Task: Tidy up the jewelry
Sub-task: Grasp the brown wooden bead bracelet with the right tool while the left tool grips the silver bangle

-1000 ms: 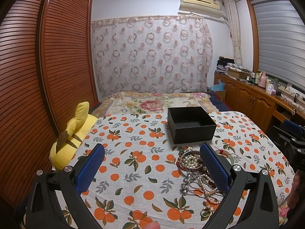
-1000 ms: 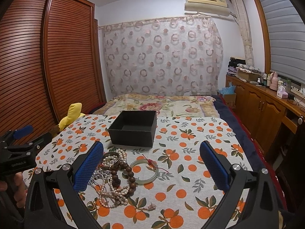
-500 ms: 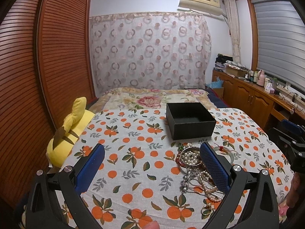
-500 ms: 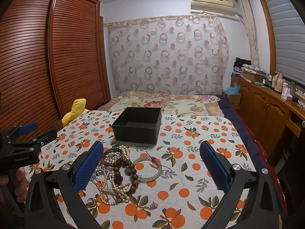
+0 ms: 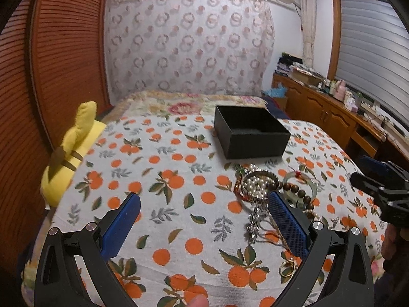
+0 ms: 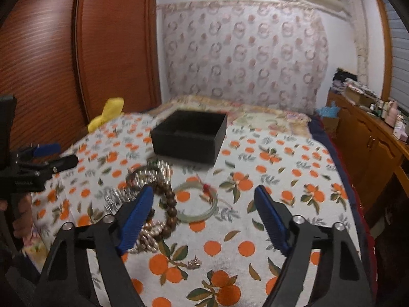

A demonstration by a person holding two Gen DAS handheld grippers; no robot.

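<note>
An open black box (image 5: 251, 134) sits on the orange-print cloth (image 5: 166, 186); it also shows in the right wrist view (image 6: 189, 135). In front of it lies a jewelry pile: pearl strands in a bangle (image 5: 258, 184), brown wooden beads (image 5: 300, 194), a pale green jade bangle (image 6: 196, 200), a silver chain (image 5: 255, 220) and a gold ring (image 5: 286, 268). My left gripper (image 5: 204, 199) is open and empty, left of the pile. My right gripper (image 6: 204, 192) is open and empty above the jade bangle.
A yellow plush toy (image 5: 71, 151) lies at the cloth's left edge by the wooden slatted wardrobe (image 5: 51, 64). A floral blanket (image 5: 189, 102) lies behind the box. A wooden cabinet (image 5: 332, 117) with bottles runs along the right wall.
Both grippers have moved forward and lower toward the jewelry pile. The right wrist view now blurs with motion and sits over the jade bangle.
</note>
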